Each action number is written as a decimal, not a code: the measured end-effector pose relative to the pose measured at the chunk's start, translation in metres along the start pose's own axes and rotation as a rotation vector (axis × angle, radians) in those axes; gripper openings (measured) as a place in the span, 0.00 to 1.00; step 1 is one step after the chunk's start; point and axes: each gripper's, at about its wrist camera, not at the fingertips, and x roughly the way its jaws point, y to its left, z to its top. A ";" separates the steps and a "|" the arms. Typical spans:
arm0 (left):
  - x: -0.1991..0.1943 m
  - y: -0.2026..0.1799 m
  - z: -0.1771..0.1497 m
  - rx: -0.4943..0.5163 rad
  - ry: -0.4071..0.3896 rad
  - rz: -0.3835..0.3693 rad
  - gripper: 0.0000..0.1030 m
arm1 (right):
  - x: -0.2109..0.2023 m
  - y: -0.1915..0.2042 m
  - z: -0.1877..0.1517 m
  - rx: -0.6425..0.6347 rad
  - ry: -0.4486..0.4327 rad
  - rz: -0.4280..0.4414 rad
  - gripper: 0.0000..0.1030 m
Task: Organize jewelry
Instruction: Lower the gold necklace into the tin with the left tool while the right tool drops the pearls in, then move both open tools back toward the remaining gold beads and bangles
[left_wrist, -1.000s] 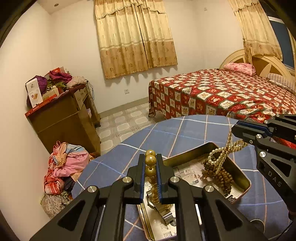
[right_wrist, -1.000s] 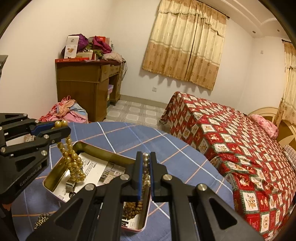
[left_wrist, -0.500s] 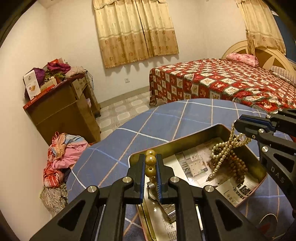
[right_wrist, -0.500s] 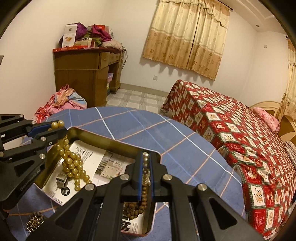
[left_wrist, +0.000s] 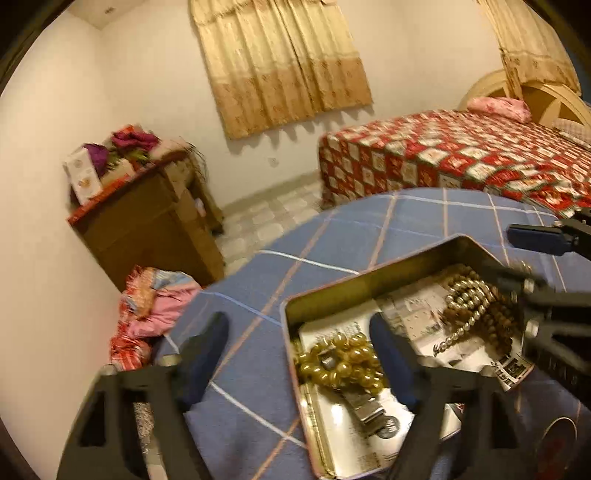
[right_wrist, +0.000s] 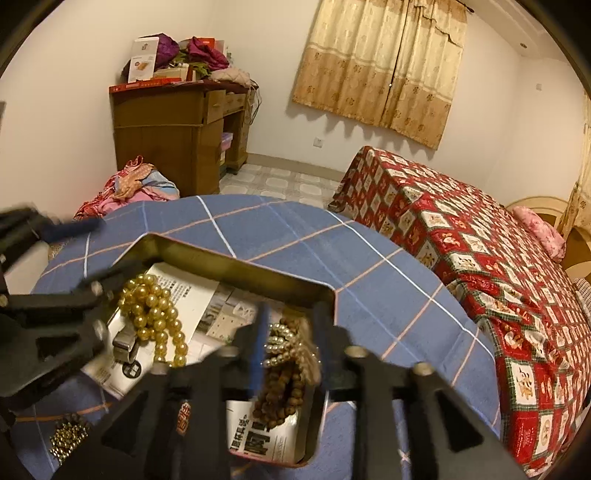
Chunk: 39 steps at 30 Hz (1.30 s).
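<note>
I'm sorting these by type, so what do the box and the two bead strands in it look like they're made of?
The box: probably tin, its walls thin, brassy and reflective. The yellow beads: glossy, pearl-like, maybe plastic or glass, with bright highlights. The brown beads: apparently wood or seed, matte and dull.

Ahead of the tool, tan curtains (right_wrist: 380, 66) hang on a pale wall. A bed (right_wrist: 461, 229) under a red patterned cover lies right; a cluttered wooden dresser (right_wrist: 173, 129) stands left on tiled floor (right_wrist: 280, 177).
</note>
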 end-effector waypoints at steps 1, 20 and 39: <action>-0.002 0.001 0.000 -0.003 0.002 -0.012 0.78 | -0.001 0.001 -0.001 -0.003 -0.003 -0.008 0.48; -0.075 0.016 -0.070 -0.064 0.051 0.014 0.78 | -0.059 -0.016 -0.056 0.072 0.019 -0.026 0.55; -0.090 -0.019 -0.109 -0.048 0.125 -0.067 0.77 | -0.070 -0.012 -0.125 0.123 0.102 0.003 0.50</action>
